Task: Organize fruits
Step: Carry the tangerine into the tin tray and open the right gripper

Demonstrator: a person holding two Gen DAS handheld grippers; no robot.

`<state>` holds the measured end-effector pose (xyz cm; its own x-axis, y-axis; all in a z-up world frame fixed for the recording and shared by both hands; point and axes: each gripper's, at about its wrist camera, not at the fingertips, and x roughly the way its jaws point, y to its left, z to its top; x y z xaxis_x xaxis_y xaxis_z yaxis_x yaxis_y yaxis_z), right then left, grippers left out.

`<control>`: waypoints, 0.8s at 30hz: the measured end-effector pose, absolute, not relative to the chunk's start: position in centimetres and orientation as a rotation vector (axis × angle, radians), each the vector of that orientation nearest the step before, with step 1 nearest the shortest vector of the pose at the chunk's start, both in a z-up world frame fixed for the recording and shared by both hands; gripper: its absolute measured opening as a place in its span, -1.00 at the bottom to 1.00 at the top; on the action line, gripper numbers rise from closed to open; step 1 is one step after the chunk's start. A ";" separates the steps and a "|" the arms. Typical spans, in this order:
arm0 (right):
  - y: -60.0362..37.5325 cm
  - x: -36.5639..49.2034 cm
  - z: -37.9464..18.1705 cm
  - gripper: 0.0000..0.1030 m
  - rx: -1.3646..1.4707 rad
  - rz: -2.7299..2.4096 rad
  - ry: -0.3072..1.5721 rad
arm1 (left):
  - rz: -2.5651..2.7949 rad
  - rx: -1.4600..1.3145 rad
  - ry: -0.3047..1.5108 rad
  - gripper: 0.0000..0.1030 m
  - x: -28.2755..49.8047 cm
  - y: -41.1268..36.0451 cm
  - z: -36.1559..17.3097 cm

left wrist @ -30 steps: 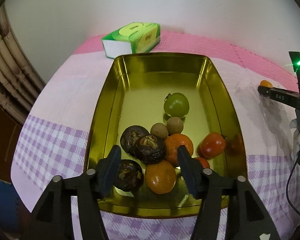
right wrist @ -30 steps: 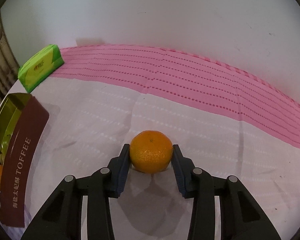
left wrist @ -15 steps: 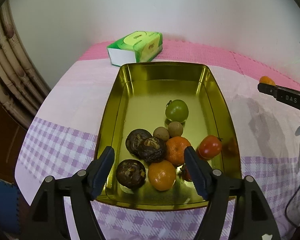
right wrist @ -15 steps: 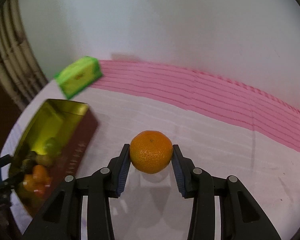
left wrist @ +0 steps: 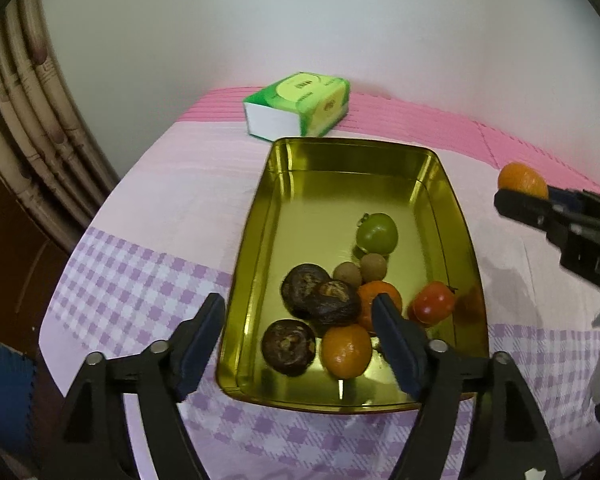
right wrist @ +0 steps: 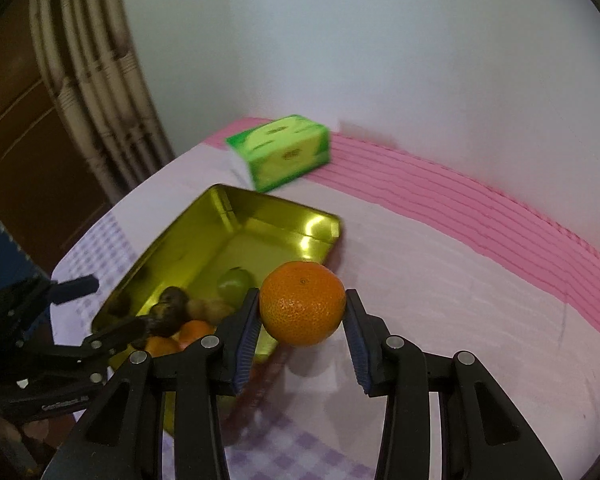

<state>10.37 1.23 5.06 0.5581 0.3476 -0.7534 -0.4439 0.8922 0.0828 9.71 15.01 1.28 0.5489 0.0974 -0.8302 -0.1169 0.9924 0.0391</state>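
Observation:
A gold tin tray (left wrist: 456, 208) (right wrist: 204, 240) holds several fruits at its near end: a green tomato (left wrist: 377, 233), a red tomato (left wrist: 433, 302), oranges (left wrist: 346, 350), two small brown longans (left wrist: 374, 267) and dark wrinkled fruits (left wrist: 288, 346). My left gripper (left wrist: 300, 336) is open and empty, above the tray's near edge. My right gripper (right wrist: 302, 328) is shut on an orange (right wrist: 302, 309) and holds it in the air beside the tray's right side; the orange also shows in the left wrist view (left wrist: 522, 181).
A green tissue box (left wrist: 298, 109) (right wrist: 280, 152) lies behind the tray on the pink and purple-checked tablecloth (left wrist: 148, 280). A white wall stands behind. Bamboo furniture (left wrist: 28, 120) stands at the left, past the table's edge.
My right gripper lifted the orange off the cloth and carried it left toward the tray. My left gripper drew back and up from the fruits and opened wider.

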 end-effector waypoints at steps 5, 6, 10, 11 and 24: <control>3.1 9.7 4.4 -0.19 -0.160 0.507 0.879 | 0.152 -0.010 0.980 0.54 9.2 15.7 1.4; 3.3 9.6 4.3 -0.19 -0.166 0.512 0.882 | 0.158 -0.009 0.981 0.54 9.1 15.8 1.4; 4.4 9.4 3.6 -0.19 -0.184 0.528 0.898 | 0.167 -0.003 0.978 0.54 8.8 16.1 1.6; 4.6 9.4 3.5 -0.19 -0.188 0.531 0.900 | 0.169 -0.004 0.977 0.54 8.8 16.2 1.6; 6.8 9.8 1.9 -0.19 -0.231 0.542 0.938 | 0.183 -0.023 0.977 0.54 8.6 17.0 1.7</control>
